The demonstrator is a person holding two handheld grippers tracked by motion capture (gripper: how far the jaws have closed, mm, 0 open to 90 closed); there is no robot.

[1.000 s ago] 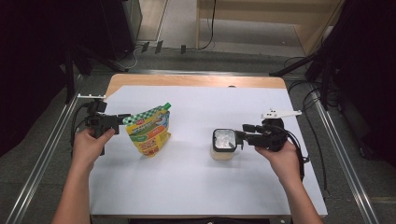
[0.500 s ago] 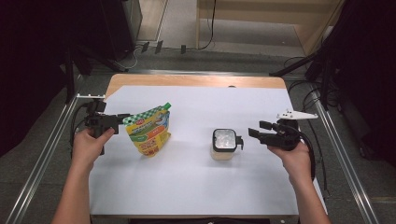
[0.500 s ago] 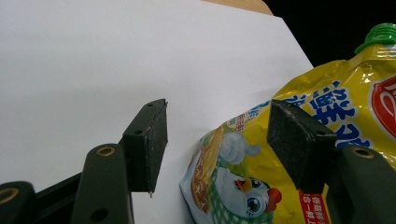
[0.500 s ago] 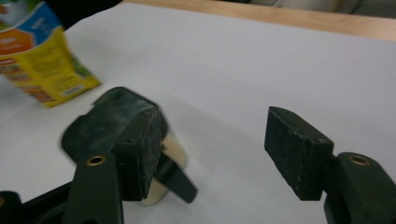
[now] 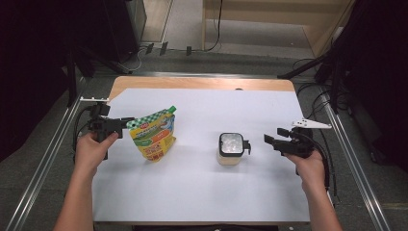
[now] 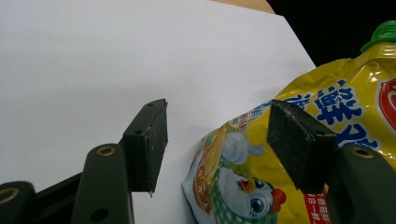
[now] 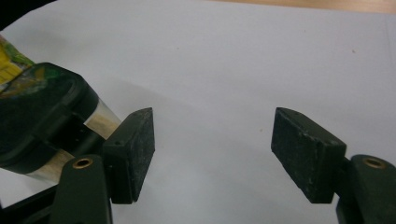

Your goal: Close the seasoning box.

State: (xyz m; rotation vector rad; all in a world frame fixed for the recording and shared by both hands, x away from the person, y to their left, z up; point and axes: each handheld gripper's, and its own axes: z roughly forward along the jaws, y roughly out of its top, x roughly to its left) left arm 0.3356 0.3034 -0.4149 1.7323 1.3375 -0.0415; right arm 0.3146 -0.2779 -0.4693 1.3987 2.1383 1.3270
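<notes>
- Step in hand, as I read it: right gripper (image 5: 267, 140) lets go of the container (image 5: 230, 148) and clears off, while left gripper (image 5: 129, 122) steadies the pouch (image 5: 155, 136).
- Container: small clear tub, dark lid with side clasp, upright on the white sheet (image 5: 202, 192), about centre, slightly toward 4 o'clock. Pouch stands upright at 9 o'clock from it, well apart.
- Right gripper: jaws have just been opening; now apart, nothing between the pads (image 7: 140, 149). In the right gripper view the container (image 7: 42, 126) sits at 9 o'clock, outside the left pad. In the high view the tips are near the clasp at 3 o'clock, with a gap.
- To do it well: pull straight back toward 3 o'clock, keep the jaws wide, don't clip the clasp or tip the tub.
- Left gripper: jaws apart, at the pouch's 9 o'clock edge. In the left gripper view the pouch (image 6: 299, 154) corner lies between the pads, right pad (image 6: 299, 140) in front of the foil; can't tell if it presses. Left pad clearly off it, so no clamp.
- If the pouch is next: close on the side seam, low, so it stays upright; green cap (image 6: 380, 33) at 1 o'clock stays free.
</notes>
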